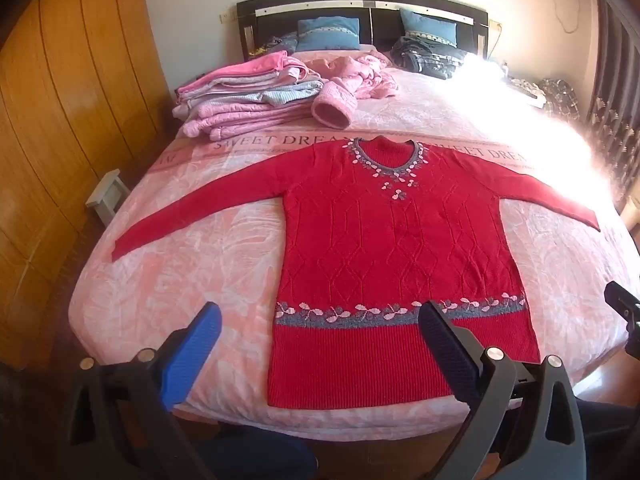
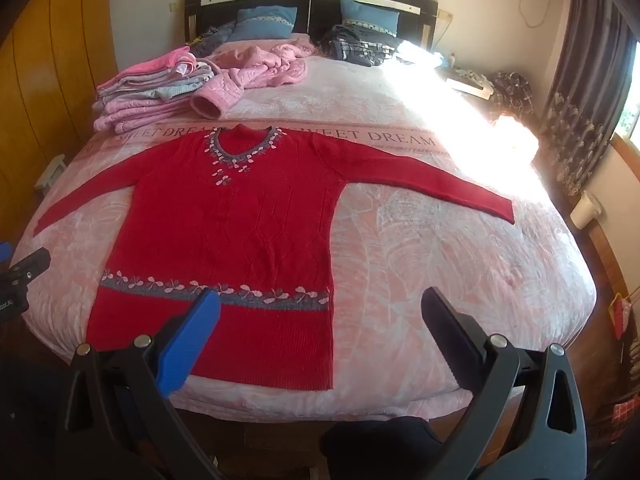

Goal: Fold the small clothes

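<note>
A red knit sweater (image 1: pixel 384 248) with a grey and pink flower band lies flat on the pink bed cover, front up, both sleeves spread wide, hem toward me. The right wrist view shows the same sweater (image 2: pixel 232 232) left of centre. My left gripper (image 1: pixel 320 320) hovers open above the hem's left corner, holding nothing. My right gripper (image 2: pixel 320 308) is open too, over the hem's right corner, with nothing between its fingers. Each gripper shows at the edge of the other's view: the right gripper (image 1: pixel 624 312) and the left gripper (image 2: pixel 24 272).
A stack of folded pink and grey clothes (image 1: pixel 244 96) sits at the bed's far left, with a loose pink jacket (image 1: pixel 360 76) beside it. Dark clothes (image 1: pixel 428 56) and blue pillows (image 1: pixel 328 34) lie by the headboard. A wooden wardrobe (image 1: pixel 60 120) stands left; curtains (image 2: pixel 580 112) hang right.
</note>
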{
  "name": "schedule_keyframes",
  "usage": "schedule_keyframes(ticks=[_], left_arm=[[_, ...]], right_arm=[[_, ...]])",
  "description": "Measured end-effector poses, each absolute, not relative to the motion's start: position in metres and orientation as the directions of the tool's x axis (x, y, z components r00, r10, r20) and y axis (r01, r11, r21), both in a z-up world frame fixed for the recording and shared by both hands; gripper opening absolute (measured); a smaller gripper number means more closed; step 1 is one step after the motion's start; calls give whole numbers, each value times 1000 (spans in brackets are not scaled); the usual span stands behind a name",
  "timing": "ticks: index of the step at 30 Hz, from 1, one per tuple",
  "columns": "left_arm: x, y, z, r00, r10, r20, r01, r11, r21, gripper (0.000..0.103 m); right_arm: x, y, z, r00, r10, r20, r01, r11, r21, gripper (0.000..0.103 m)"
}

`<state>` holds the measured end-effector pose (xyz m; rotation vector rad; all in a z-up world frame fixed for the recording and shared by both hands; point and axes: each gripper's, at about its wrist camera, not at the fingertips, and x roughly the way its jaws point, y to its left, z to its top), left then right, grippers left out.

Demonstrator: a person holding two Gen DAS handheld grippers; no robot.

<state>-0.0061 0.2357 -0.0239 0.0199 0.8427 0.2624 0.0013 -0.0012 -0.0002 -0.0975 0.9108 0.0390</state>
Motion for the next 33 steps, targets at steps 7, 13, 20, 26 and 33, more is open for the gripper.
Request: schedule_keyframes(ticks=[7, 13, 20, 26, 33], left_arm=[[-8, 239, -27, 661, 240, -711, -229, 967, 113, 99], [-4, 236, -29, 654, 251, -714, -225, 965, 133, 99], [-2, 239, -25, 655, 227, -721, -229, 969, 96, 99], [-2, 233, -20, 669, 226, -708, -230, 969, 91, 99], [-2, 234, -20, 674, 232, -702, -237, 967, 92, 99]], right_arm=[[7, -1, 1, 607, -9, -794, -59, 997, -57, 100], [4, -5, -4, 601, 22, -799, -67, 997, -22, 100], [4, -8, -1, 601, 39, -798, -69, 998, -3, 100], [3, -7, -3, 595, 44, -802, -68, 998, 4, 100], [1, -7, 0, 613, 33, -789, -63, 998, -8, 100]])
